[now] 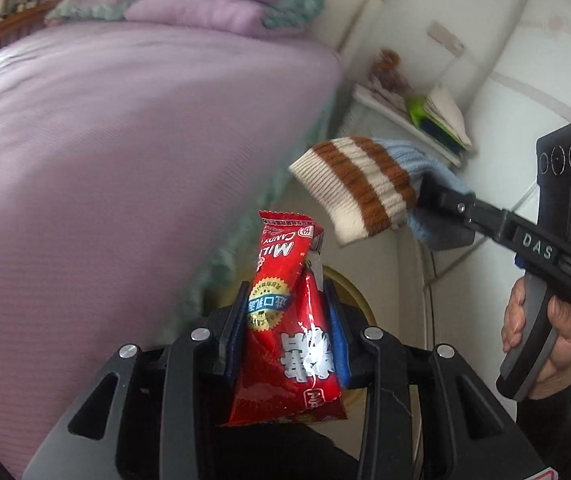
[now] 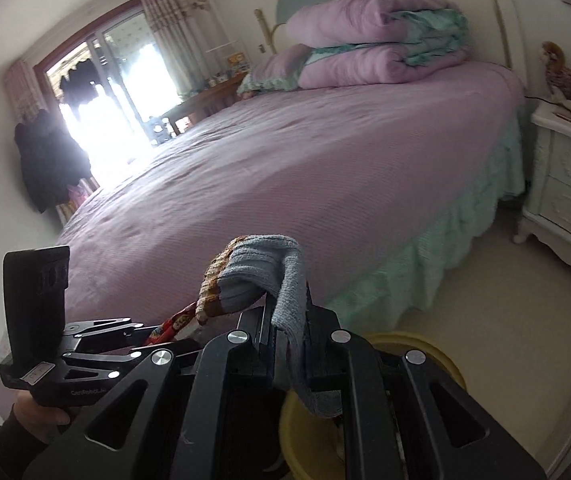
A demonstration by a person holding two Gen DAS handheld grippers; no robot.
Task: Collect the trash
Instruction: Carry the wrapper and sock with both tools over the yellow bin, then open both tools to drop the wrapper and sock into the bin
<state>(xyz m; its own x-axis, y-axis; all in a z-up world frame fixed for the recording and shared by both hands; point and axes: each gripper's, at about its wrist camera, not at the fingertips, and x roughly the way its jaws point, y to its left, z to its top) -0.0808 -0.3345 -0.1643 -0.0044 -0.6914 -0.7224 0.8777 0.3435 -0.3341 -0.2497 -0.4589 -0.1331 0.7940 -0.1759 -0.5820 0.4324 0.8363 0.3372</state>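
My left gripper (image 1: 285,320) clamps a red candy wrapper (image 1: 285,320); its long axis runs along the fingers, the free end pointing away from me. My right gripper (image 2: 287,344) pinches a striped sock (image 2: 253,276), cuff pointing left. Both hang beside the bed (image 2: 285,160), above a yellow bin (image 2: 417,344).

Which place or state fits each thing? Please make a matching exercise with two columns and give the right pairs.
Things:
1. candy wrapper
2. striped sock
3. folded quilt
4. yellow bin

Places or states:
A. on the floor beside the bed
B. clamped in the right gripper
C. lying on the purple bed
D. clamped in the left gripper

Pairs: 1-D, 2-B, 3-C, 4-A
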